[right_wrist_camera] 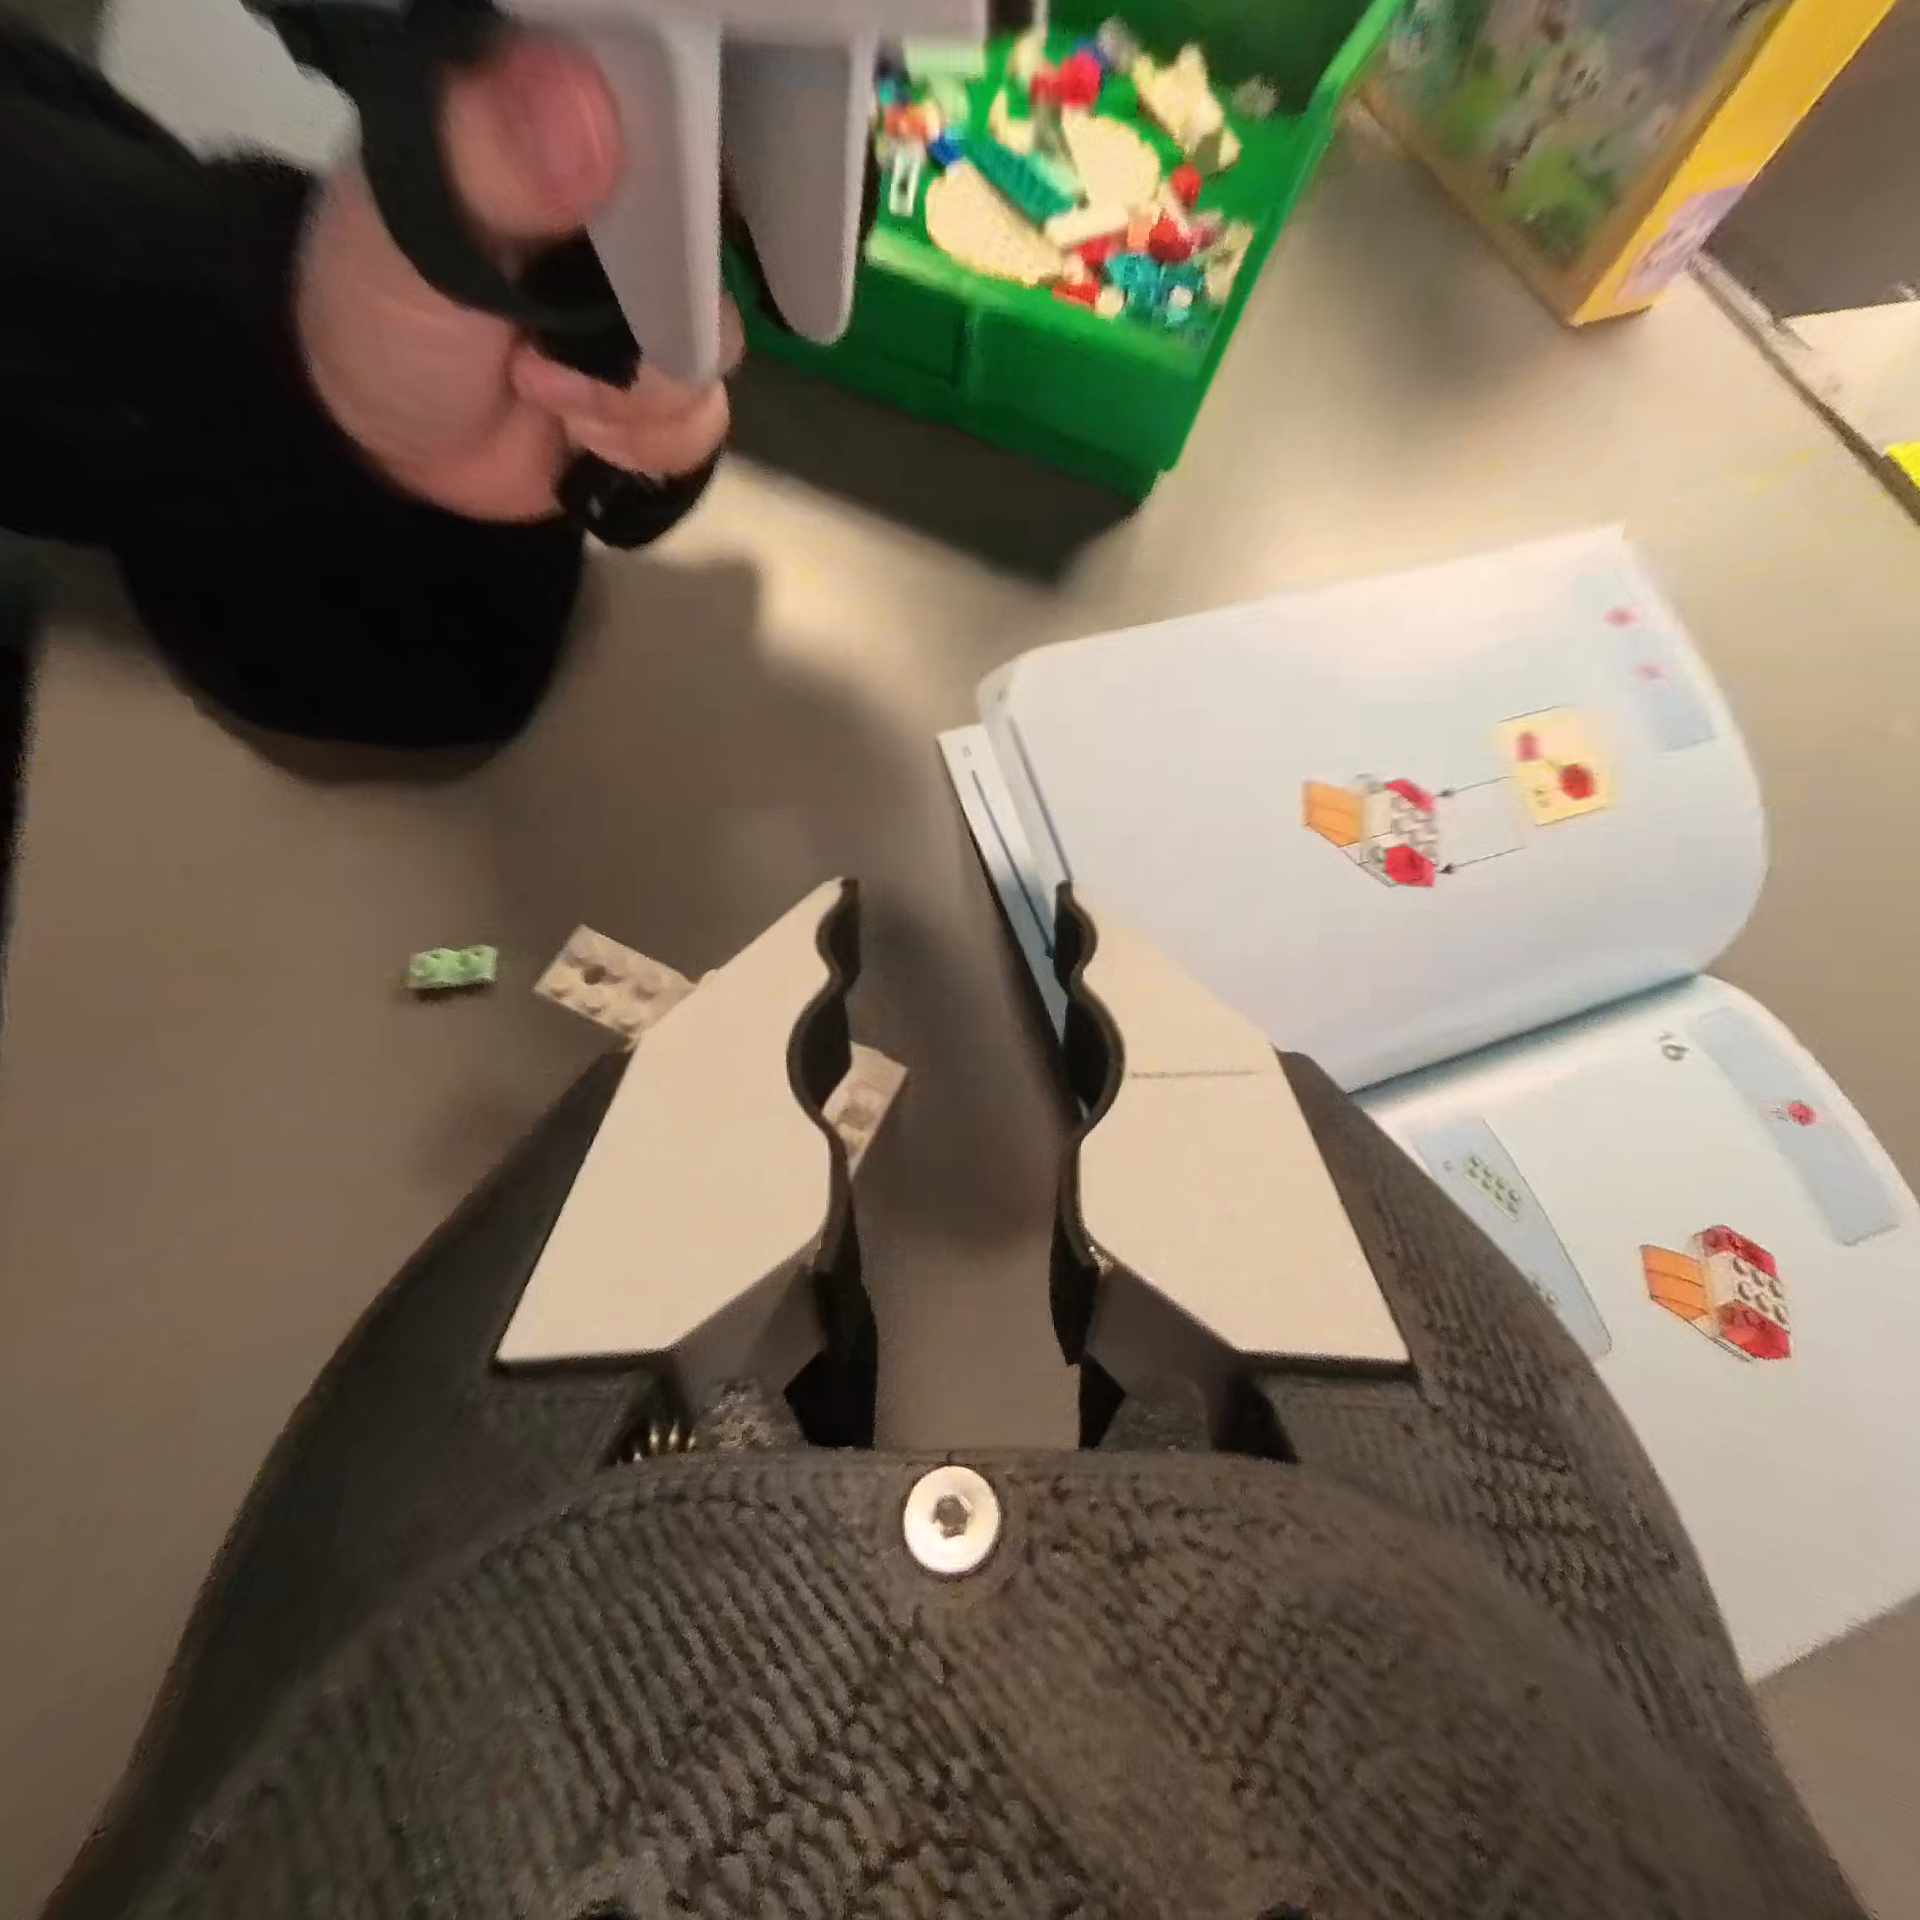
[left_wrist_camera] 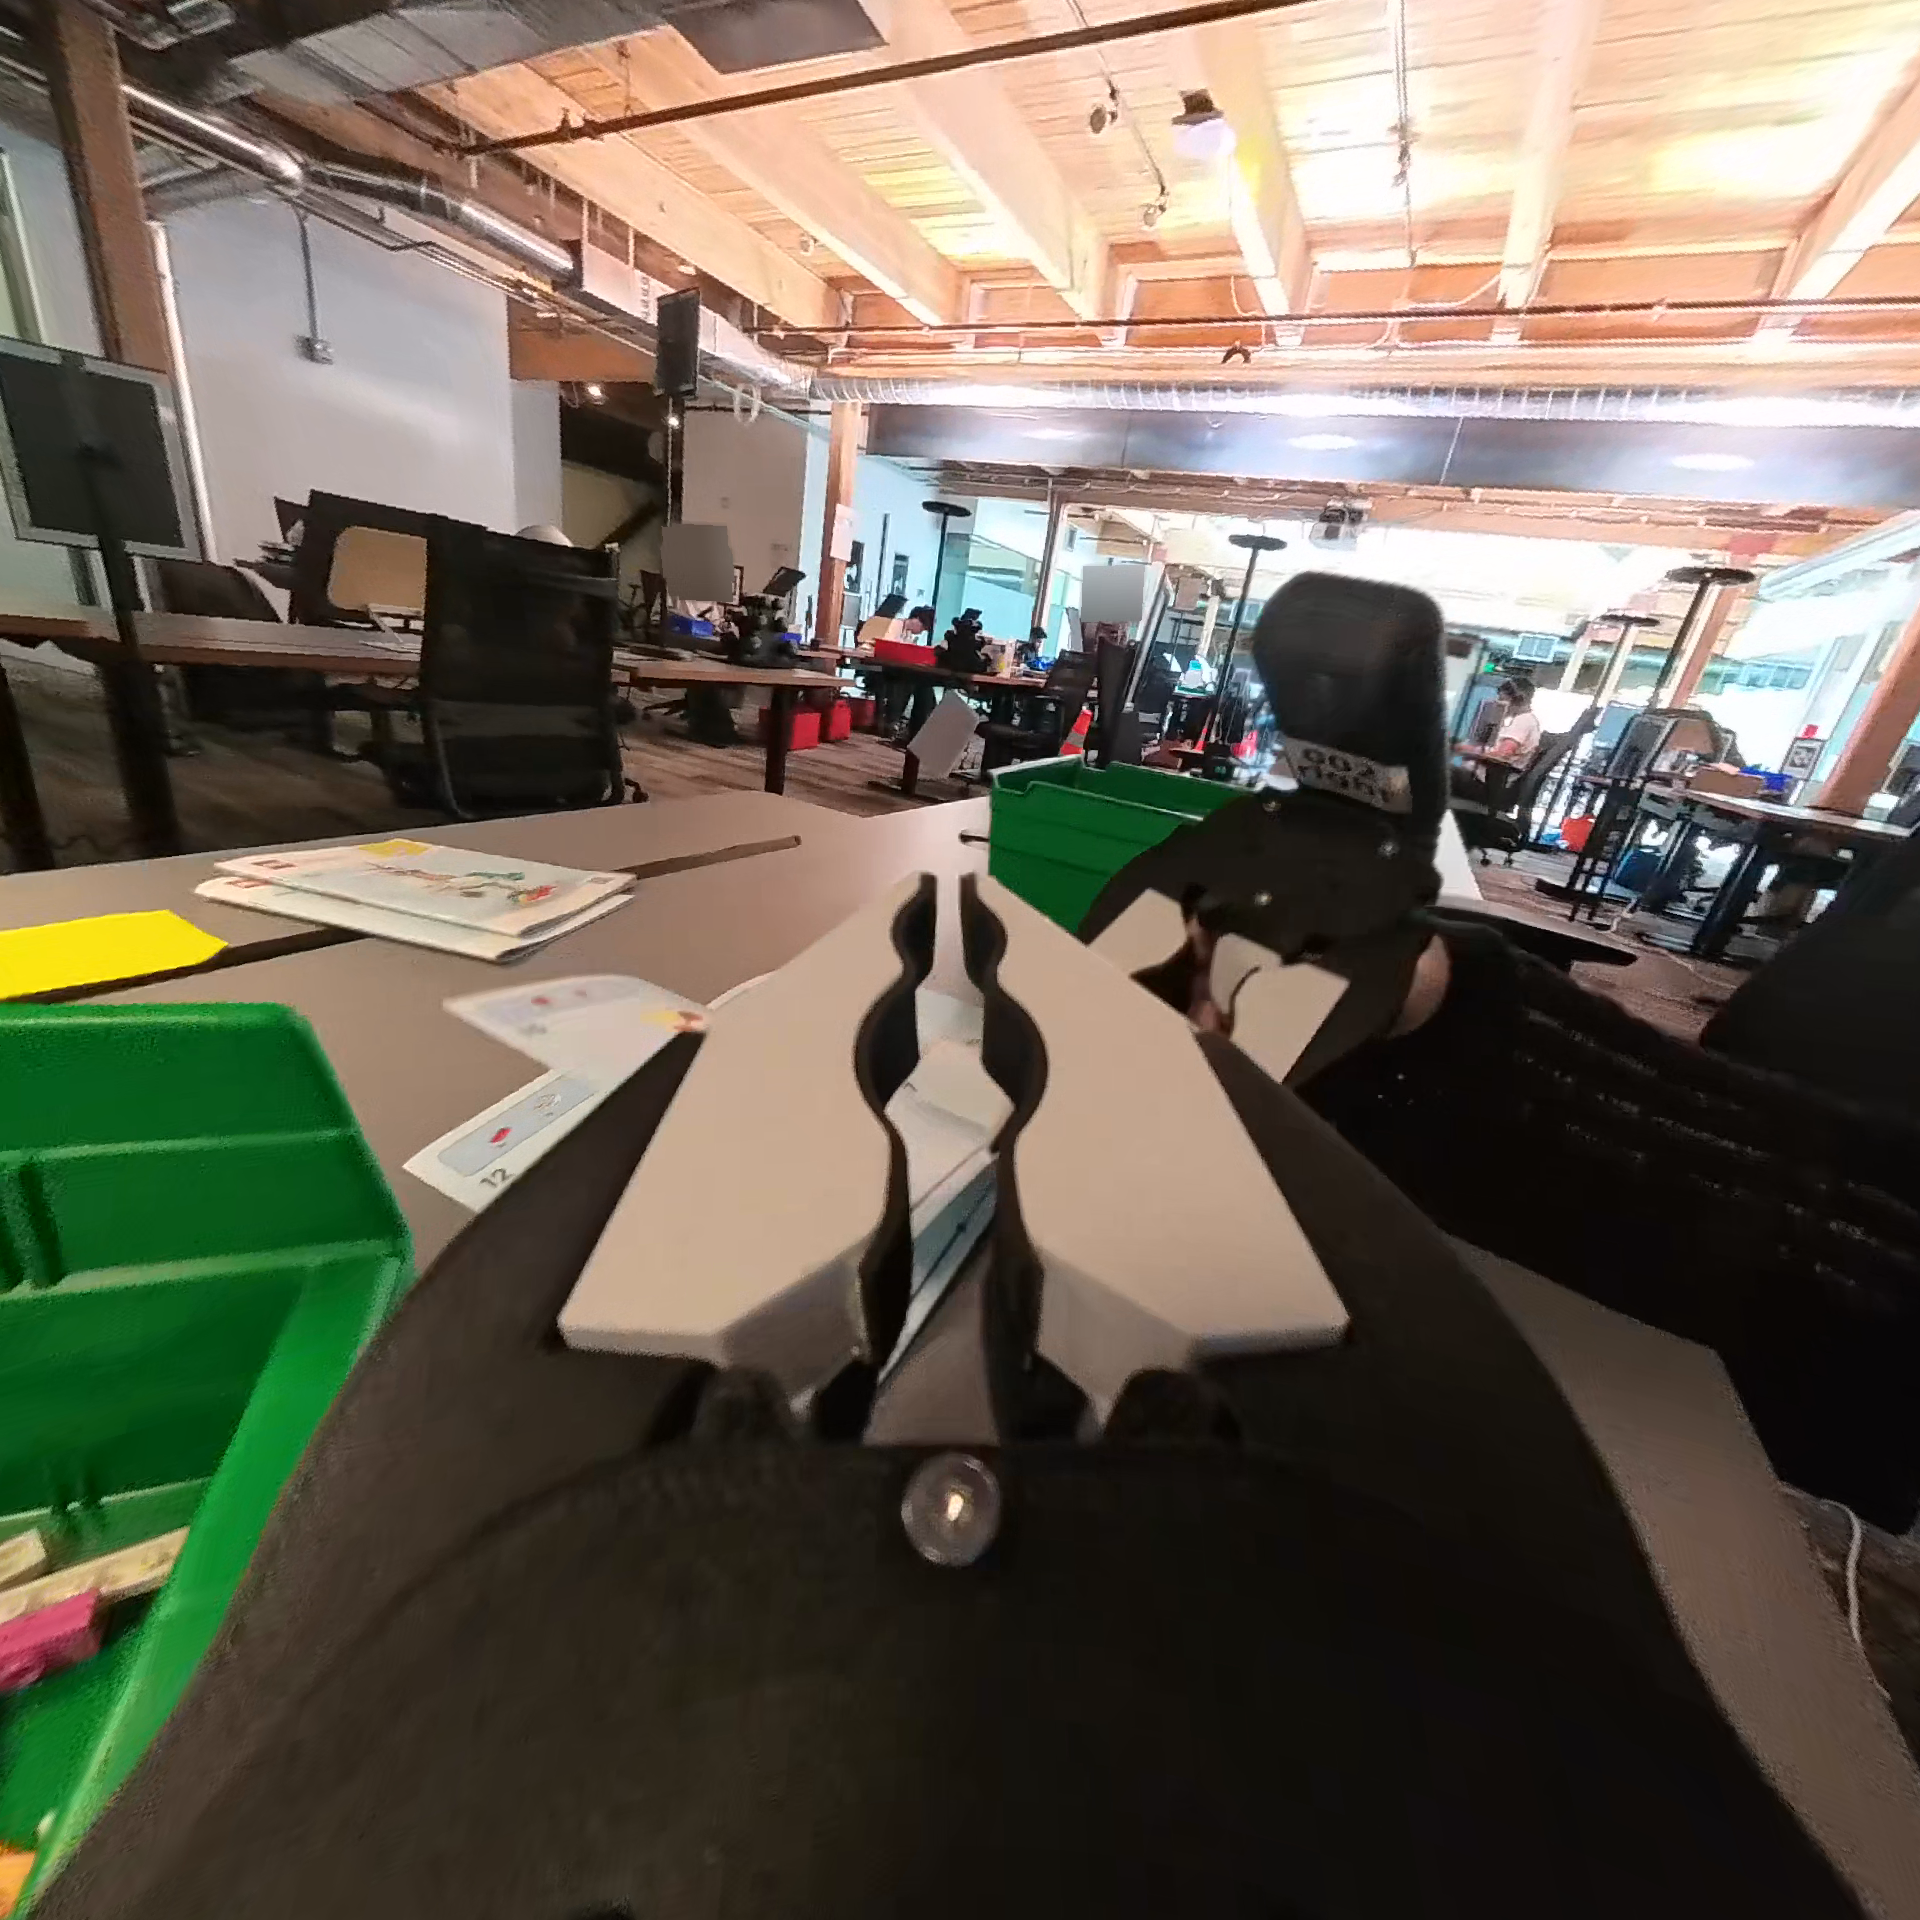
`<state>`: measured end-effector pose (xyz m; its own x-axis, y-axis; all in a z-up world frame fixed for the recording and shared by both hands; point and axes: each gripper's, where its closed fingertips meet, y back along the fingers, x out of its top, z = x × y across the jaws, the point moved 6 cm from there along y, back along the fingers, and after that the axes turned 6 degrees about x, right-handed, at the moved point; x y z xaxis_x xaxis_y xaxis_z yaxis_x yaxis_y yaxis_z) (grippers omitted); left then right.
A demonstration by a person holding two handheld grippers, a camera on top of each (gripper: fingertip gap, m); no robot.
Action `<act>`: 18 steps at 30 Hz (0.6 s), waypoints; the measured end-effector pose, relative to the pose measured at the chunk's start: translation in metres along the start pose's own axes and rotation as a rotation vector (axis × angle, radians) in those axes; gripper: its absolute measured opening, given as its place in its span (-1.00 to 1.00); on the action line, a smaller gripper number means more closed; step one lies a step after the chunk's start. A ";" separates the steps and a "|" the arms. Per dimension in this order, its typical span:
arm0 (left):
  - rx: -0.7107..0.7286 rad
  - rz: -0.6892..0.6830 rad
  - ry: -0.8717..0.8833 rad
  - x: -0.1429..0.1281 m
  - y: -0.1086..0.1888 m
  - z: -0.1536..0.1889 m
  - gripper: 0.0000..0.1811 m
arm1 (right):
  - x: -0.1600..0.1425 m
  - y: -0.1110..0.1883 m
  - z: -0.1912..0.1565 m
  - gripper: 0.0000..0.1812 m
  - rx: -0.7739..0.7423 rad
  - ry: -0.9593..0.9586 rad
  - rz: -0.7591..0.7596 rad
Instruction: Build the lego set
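Note:
My left gripper [left_wrist_camera: 945,885] points out across the grey table [left_wrist_camera: 727,852], its jaws almost together with nothing between them. It also shows, blurred, at the top of the right wrist view [right_wrist_camera: 743,291], held by a hand [right_wrist_camera: 447,343] near the green bin [right_wrist_camera: 1039,353] of loose lego pieces [right_wrist_camera: 1081,197]. My right gripper [right_wrist_camera: 956,904] is open and empty, pointing down at the table. A small green piece [right_wrist_camera: 452,968] and a beige plate [right_wrist_camera: 603,987] lie left of it. Another beige piece [right_wrist_camera: 864,1103] shows behind its left finger. The open instruction booklet [right_wrist_camera: 1382,831] lies to the right.
A lego box [right_wrist_camera: 1579,145] stands at the back right. In the left wrist view a green bin [left_wrist_camera: 177,1195] is close on the left and a second one [left_wrist_camera: 1070,847] stands ahead by the other gripper [left_wrist_camera: 1340,831]. Closed booklets [left_wrist_camera: 416,894] and a yellow sheet [left_wrist_camera: 94,951] lie far left. Tip to tip, the grippers are about 11 centimeters apart. From the right gripper's tips to the beige plate [right_wrist_camera: 603,987] is close to 5 centimeters.

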<state>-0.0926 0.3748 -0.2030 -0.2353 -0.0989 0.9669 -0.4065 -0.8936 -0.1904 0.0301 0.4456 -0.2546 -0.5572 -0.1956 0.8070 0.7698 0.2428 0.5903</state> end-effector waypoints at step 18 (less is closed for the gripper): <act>0.004 0.020 -0.195 -0.007 -0.018 -0.011 -0.99 | -0.025 -0.015 0.078 -0.38 -0.288 -0.359 -0.197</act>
<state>-0.0930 0.3962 -0.2084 -0.0680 -0.1991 0.9776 -0.3994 -0.8925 -0.2096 0.0085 0.5214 -0.2827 -0.7337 0.1407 0.6647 0.6655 -0.0482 0.7448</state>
